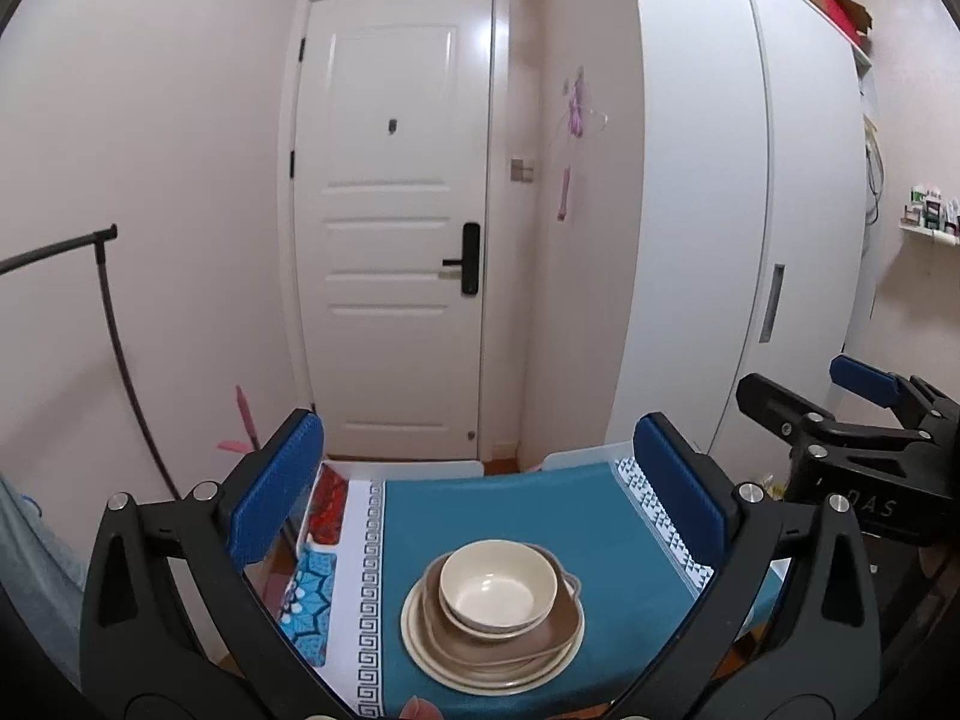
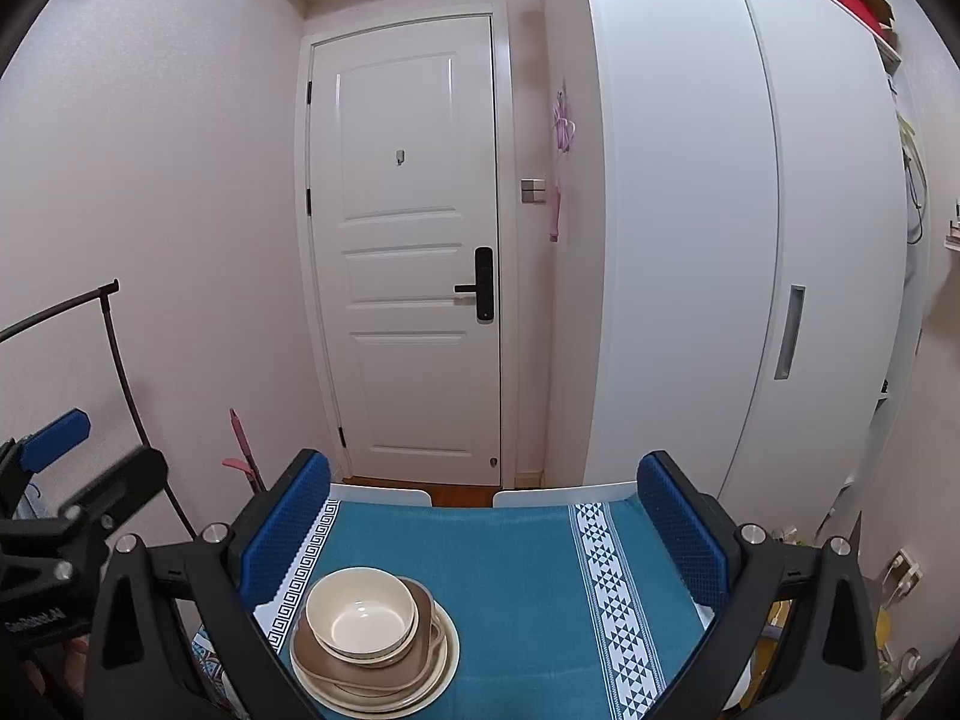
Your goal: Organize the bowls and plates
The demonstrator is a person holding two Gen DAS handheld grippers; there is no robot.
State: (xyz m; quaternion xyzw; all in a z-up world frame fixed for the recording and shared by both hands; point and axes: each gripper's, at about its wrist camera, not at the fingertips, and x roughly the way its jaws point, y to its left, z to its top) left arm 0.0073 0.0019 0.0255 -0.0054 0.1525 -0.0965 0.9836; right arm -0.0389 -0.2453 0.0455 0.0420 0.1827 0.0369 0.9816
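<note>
Teal cloth point(image 1: 510, 516) covers the table, with a white patterned band along its left side and another along its right side. On the cloth sits one stack of dishes. At the bottom is a round cream plate point(image 1: 438, 669). On it lies a brown dish point(image 1: 510, 648) with small handles. On the brown dish sits a cream bowl point(image 1: 495, 585), and under that bowl there looks to be a second cream bowl with only its rim showing. The top bowl has nothing in it. The stack is at the near part of the table, closer to the left band than to the right one. The left gripper point(image 1: 480, 492) is wide open, with its blue pads far apart on either side of the stack. The pads do not touch the dishes, and nothing is between them but air. The right gripper point(image 2: 486, 525) is wide open too and holds nothing. In the right wrist view the stack sits near its left pad, but is not touching it. Each gripper shows at the edge of the other's view, so they are side by side. Past the far end of the table is a white door point(image 1: 390, 228) with a black handle point(image 1: 465, 264). To the right of the door stands a tall white wardrobe point(image 1: 708, 210). On the left, a thin black rack point(image 1: 108, 300) stands by the pink wall.
</note>
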